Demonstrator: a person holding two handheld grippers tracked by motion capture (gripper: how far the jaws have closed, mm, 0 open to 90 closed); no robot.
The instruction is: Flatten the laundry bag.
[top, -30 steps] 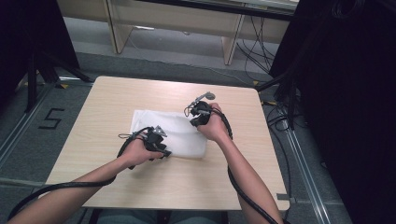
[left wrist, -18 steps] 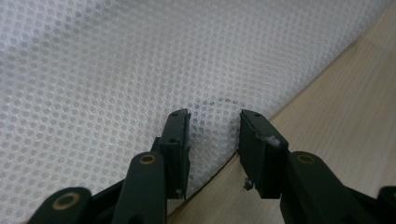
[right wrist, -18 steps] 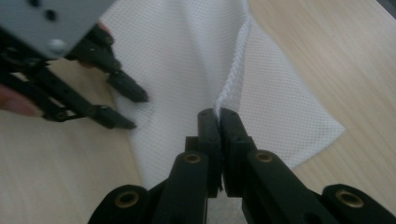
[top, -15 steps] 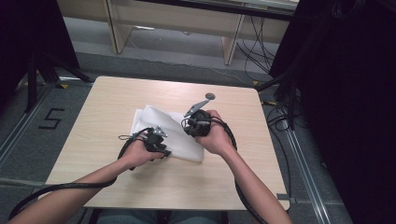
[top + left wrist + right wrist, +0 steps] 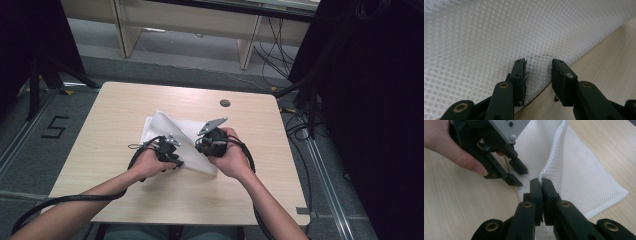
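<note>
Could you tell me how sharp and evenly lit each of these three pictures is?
High view: even light on the table, dark surroundings at both sides, soft overall. Left gripper view: the white mesh cloth is crisp near the left gripper and blurs toward the top corner. Right gripper view: the right gripper and the pinched mesh edge are sharp, the hand slightly soft; no glare.

The mesh cloth (image 5: 172, 131) is white with a pattern of small holes. The desk (image 5: 120, 107) is light wood grain. Both claws are black.
</note>
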